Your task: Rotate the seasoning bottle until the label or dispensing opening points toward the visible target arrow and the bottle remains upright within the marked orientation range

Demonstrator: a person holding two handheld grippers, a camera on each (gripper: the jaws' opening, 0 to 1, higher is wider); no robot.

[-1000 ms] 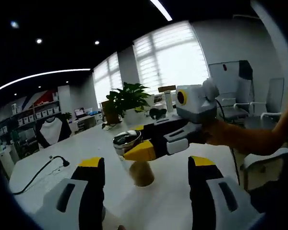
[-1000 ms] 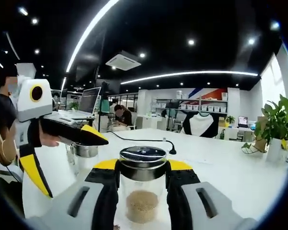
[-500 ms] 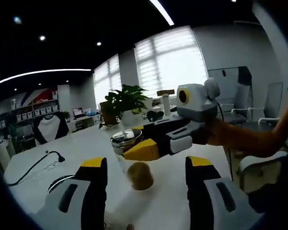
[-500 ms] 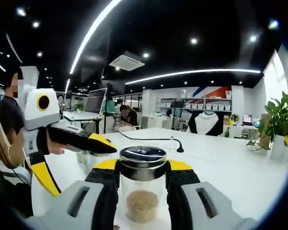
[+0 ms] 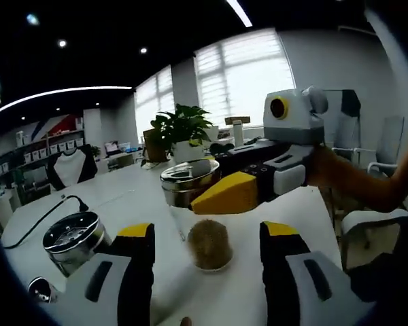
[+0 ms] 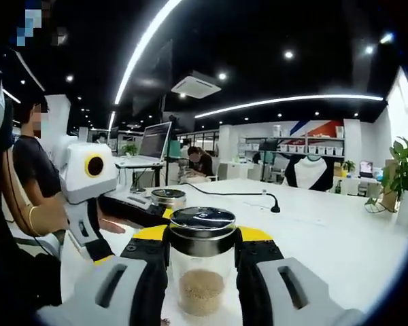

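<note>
In the left gripper view, the left gripper [image 5: 206,238] has its two yellow-tipped jaws spread wide with nothing between them; they rise from the bottom edge over a white desk [image 5: 139,197]. Just past their tips stands the seasoning bottle [image 5: 197,214], a clear jar with a metal lid and a layer of brown grains at its base, upright on the desk. The right gripper [image 5: 248,187] comes in from the right, a hand [image 5: 326,170] behind it, and its jaws are clamped on the bottle just under the lid. To the left, near the left jaw, a second metal-lidded jar [image 5: 71,238] stands on the desk, with a black cable [image 5: 44,217] running beyond it. A potted plant [image 5: 180,132] stands further back before bright windows. In the right gripper view, the right gripper [image 6: 202,248] has both jaws pressed against the sides of the seasoning bottle [image 6: 202,265], which stands upright between them, lid level. The left gripper [image 6: 132,210] reaches in from the left, its jaw tips hidden behind the right gripper. The second jar [image 6: 168,198] shows just behind it.
</note>
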